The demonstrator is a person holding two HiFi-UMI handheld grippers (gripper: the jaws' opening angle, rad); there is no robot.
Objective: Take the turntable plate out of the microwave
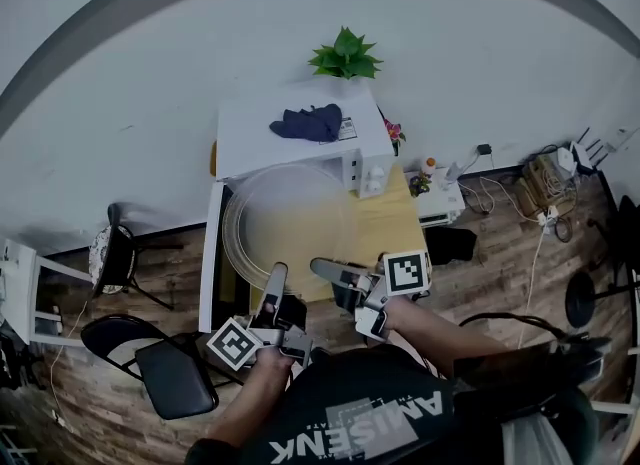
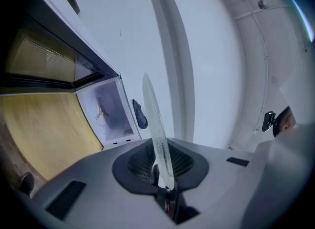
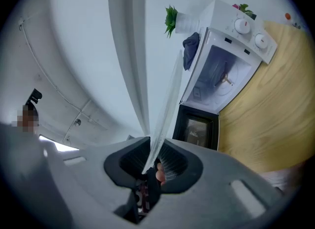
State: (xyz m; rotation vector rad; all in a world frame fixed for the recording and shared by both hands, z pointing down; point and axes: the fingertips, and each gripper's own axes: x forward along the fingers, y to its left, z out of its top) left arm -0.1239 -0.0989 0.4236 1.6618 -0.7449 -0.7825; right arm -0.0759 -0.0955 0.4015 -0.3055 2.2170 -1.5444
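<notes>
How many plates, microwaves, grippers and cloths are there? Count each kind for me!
glass plate: 1
microwave: 1
grippers: 2, the left gripper and the right gripper, both pinching the plate's near rim
blue cloth on top of the microwave: 1
Total: 5

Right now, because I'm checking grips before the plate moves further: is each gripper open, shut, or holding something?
Left gripper: shut on the edge of the glass plate.
Right gripper: shut on the same plate's edge.
</notes>
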